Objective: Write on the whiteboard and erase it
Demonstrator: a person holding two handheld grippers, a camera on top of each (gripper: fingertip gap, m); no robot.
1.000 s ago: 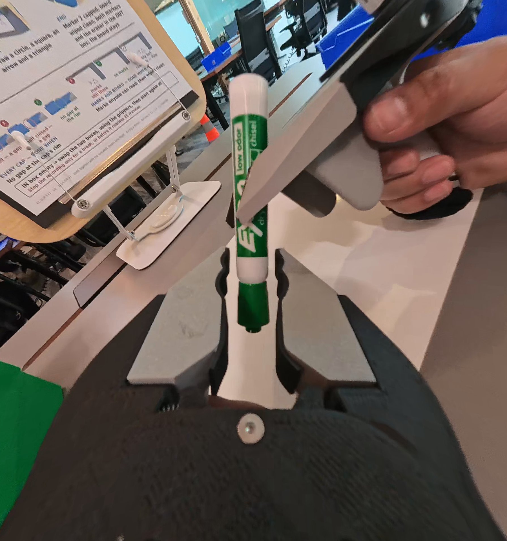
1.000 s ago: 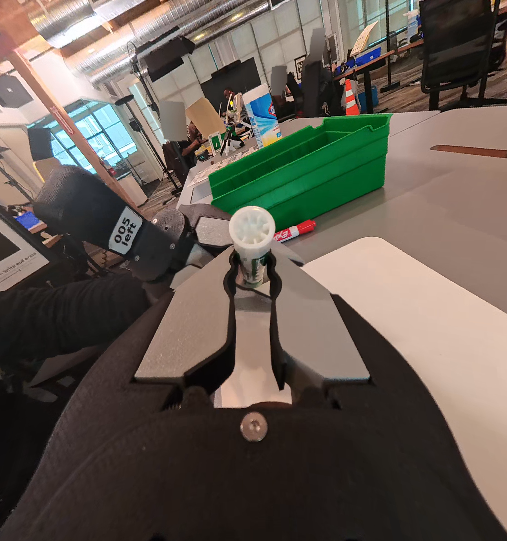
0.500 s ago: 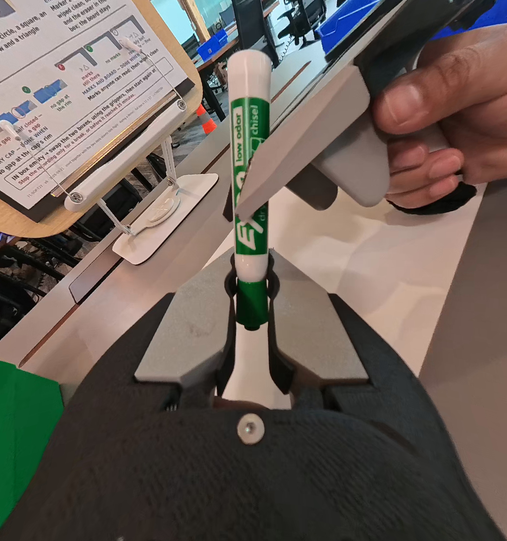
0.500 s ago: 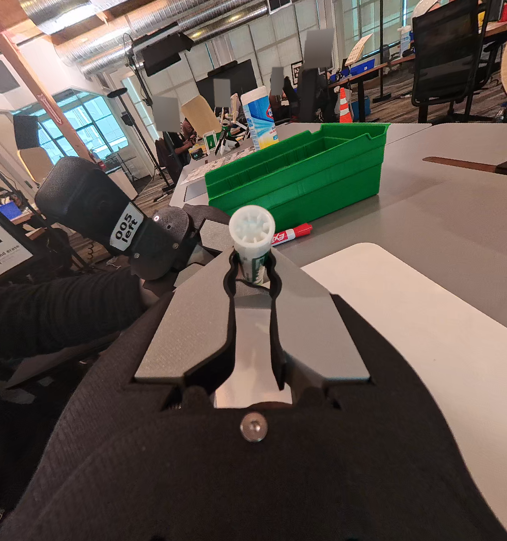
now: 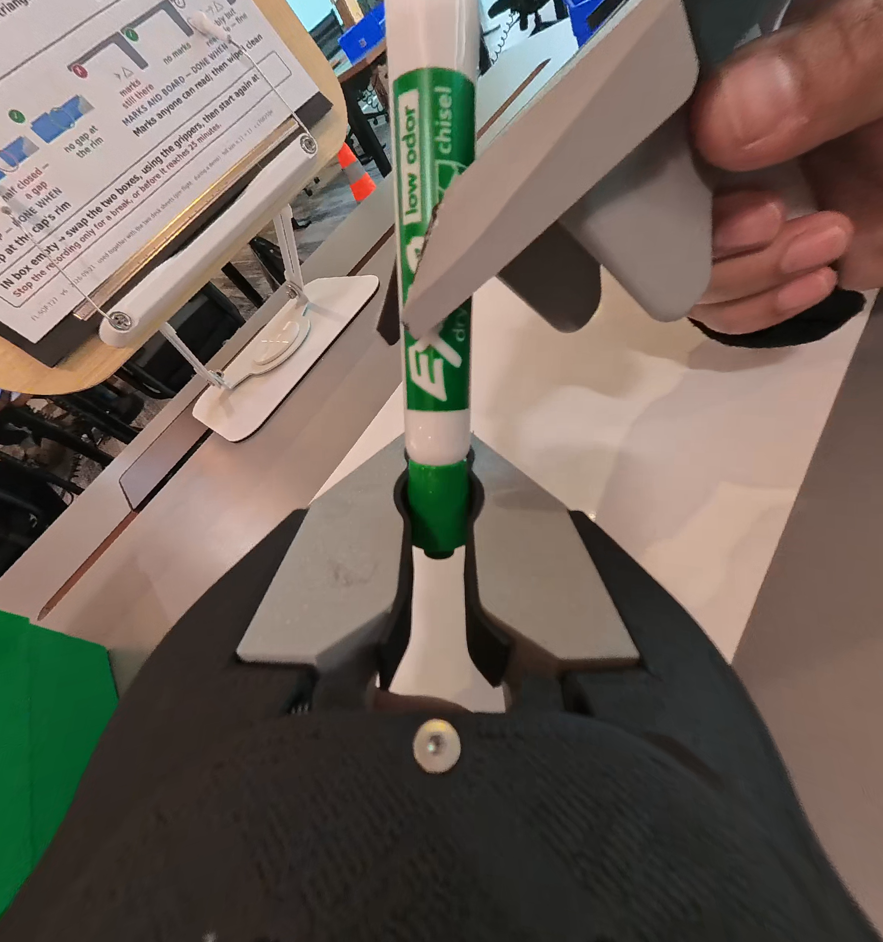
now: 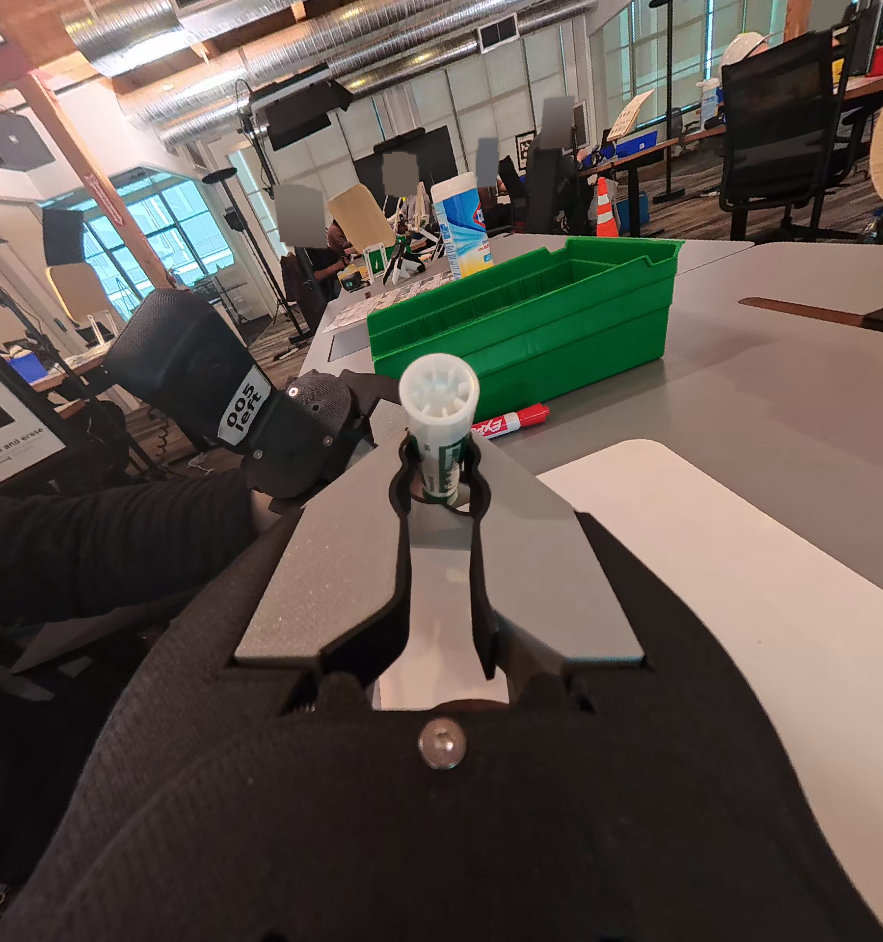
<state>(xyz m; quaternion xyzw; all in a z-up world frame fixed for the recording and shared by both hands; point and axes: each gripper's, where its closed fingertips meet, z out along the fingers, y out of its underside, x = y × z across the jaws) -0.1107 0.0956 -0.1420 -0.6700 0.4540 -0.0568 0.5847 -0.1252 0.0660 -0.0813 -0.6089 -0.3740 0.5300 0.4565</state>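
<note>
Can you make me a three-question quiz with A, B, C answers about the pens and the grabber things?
1. Where does the red-capped marker lie?
A. inside the green plastic bin
B. on the grey table beside the bin
C. on the white whiteboard

2. What colour is the cap of the held green-and-white marker?
A. green
B. blue
C. black

3. What is the left gripper doing?
A. hanging open
B. holding an eraser
C. clamping the cap

Answers: 1 B, it rests on the table against the bin's front. 2 A, the cap is plainly green. 3 C, its jaws close around the cap while the right gripper holds the barrel.
</note>
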